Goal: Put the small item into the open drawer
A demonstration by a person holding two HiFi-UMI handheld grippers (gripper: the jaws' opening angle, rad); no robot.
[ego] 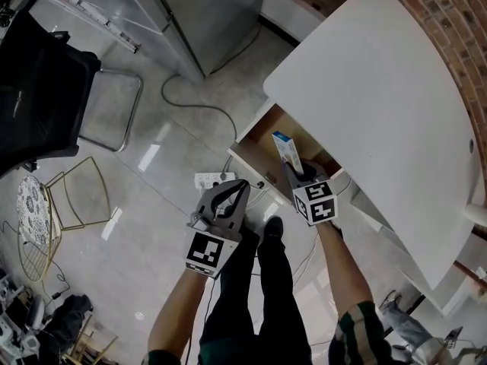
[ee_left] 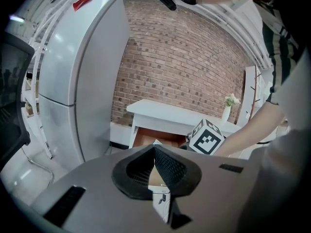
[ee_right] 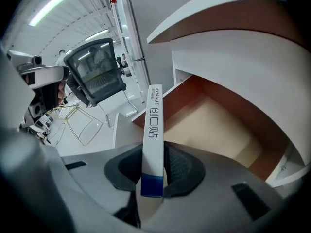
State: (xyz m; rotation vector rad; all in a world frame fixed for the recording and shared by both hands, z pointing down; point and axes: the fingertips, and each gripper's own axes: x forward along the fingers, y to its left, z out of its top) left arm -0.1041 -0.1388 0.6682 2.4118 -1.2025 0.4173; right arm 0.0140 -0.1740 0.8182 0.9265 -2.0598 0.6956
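The right gripper is clamped on a slim white carton with a blue end. Its pads press the carton's broad faces low down, so most of its length stands out ahead of the jaws. Held edge-on like this, it can probably slip in under the overhanging top of the white desk. The carton is not yet in the open drawer: it hangs ahead of the jaws at the drawer's mouth, with the tan drawer floor just beyond and to the right of it. The left gripper has its jaws together on nothing and sits back beside the right one, likely just keeping clear. Only the right gripper view shows the drawer's inside and the print along the carton's edge. Only the head view shows both grippers side by side. The left gripper view adds the brick wall and the refrigerator behind the desk.
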